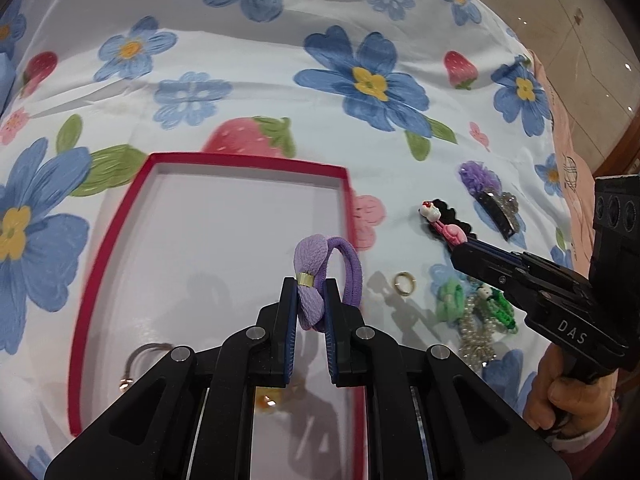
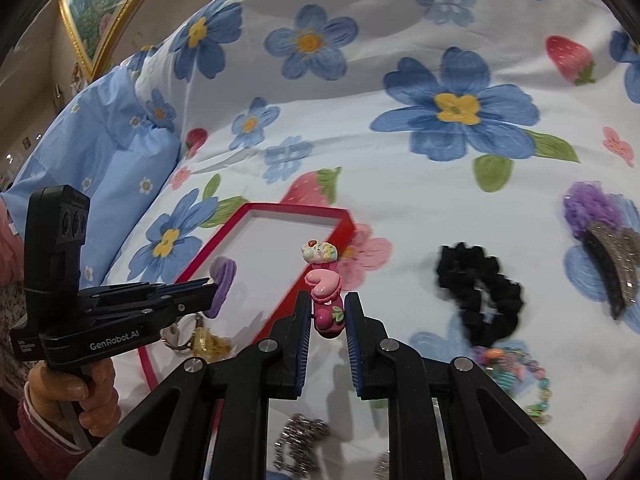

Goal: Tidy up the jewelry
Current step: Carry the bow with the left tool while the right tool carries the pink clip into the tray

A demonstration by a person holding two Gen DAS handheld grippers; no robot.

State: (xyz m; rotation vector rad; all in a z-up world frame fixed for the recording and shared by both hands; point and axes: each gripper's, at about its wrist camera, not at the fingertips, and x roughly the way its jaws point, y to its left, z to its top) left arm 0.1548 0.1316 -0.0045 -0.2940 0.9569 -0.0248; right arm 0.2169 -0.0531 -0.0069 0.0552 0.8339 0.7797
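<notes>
Left tongs (image 1: 311, 312) grip purple hair tie (image 1: 320, 276), "GenRobot.AI" | right tongs (image 2: 327, 316) grip pink clip (image 2: 325, 300), "DAS"

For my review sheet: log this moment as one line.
left gripper: shut on purple bow hair tie over red tray | right gripper: shut on pink charm clip | loose: black scrunchie

place: home bedroom | floral bedsheet (image 1: 280, 80), framed painting (image 2: 104, 12) (gilt frame)
</notes>
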